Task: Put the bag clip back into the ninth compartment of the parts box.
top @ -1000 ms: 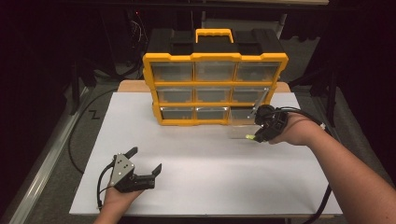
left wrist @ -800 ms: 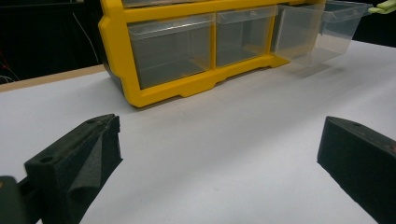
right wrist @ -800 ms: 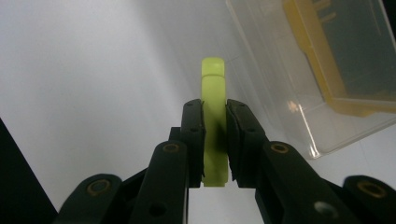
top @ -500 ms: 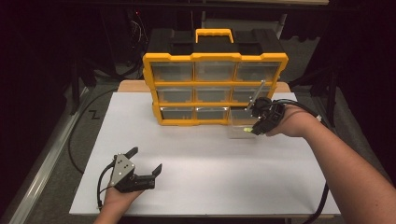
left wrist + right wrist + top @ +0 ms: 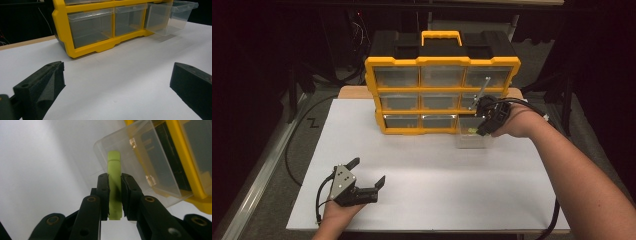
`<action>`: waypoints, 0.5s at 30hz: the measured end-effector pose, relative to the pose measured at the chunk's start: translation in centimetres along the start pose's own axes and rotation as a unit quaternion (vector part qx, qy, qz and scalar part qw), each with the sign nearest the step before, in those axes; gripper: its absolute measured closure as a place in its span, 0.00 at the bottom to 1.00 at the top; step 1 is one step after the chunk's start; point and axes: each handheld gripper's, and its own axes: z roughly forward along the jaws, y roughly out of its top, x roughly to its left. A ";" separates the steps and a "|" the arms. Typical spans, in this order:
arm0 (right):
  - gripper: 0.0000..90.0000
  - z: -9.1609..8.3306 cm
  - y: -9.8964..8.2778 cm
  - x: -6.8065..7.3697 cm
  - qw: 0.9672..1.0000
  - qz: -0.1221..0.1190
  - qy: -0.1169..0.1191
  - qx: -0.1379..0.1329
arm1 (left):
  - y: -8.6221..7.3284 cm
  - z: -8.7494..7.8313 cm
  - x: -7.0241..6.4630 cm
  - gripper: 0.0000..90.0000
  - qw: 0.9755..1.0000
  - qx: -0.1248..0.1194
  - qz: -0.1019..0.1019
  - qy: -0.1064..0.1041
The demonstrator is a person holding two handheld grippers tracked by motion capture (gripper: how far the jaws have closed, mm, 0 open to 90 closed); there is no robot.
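Here, a yellow drawer cabinet (image 5: 442, 95) stands at the back of the white bench (image 5: 432, 170), its clear bottom-right drawer (image 5: 472, 135) pulled out. Above that drawer, the right gripper (image 5: 486, 121) is clenched on a small lime-green peg (image 5: 114, 187), while the left gripper (image 5: 362, 175) rests released near the front edge.

The flat pale-green plastic piece (image 5: 114, 187) stands on edge, clamped on both faces, above the clear plastic drawer (image 5: 140, 167) pulled out at the yellow cabinet's (image 5: 442, 95) five o'clock corner.
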 end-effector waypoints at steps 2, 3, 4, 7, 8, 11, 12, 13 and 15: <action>0.89 0.1 0.3 -0.3 1.000 -0.001 -0.001 0.002 | 0.0 0.0 0.0 0.00 1.000 0.000 0.000 0.000; 0.89 0.2 0.3 -0.4 1.000 0.000 -0.002 0.002 | 0.0 0.0 0.0 0.00 1.000 0.000 0.000 0.000; 0.89 0.2 0.4 -0.5 1.000 0.002 -0.002 0.003 | 0.0 0.0 0.0 0.00 1.000 0.000 0.000 0.000; 0.89 0.5 0.7 -0.8 1.000 -0.001 -0.006 0.003 | 0.0 0.0 0.0 0.00 1.000 0.001 0.000 0.000; 0.89 0.7 0.8 -0.9 1.000 -0.006 -0.005 0.002 | 0.0 0.0 0.0 0.00 1.000 0.001 0.000 0.000; 0.89 1.0 1.1 -1.1 1.000 -0.007 -0.007 0.005 | -0.1 0.0 0.0 0.00 1.000 0.001 -0.001 0.001; 0.89 1.2 1.2 -1.1 1.000 -0.003 -0.007 0.009 | -0.1 0.0 0.1 0.00 1.000 0.001 -0.001 0.001; 0.89 1.3 1.3 -1.2 1.000 -0.004 -0.008 0.010 | 0.0 -0.1 0.1 0.00 1.000 0.001 -0.002 0.001; 0.89 1.5 1.5 -1.2 1.000 -0.006 -0.008 0.010 | -0.1 -0.1 0.0 0.00 1.000 0.001 -0.002 0.001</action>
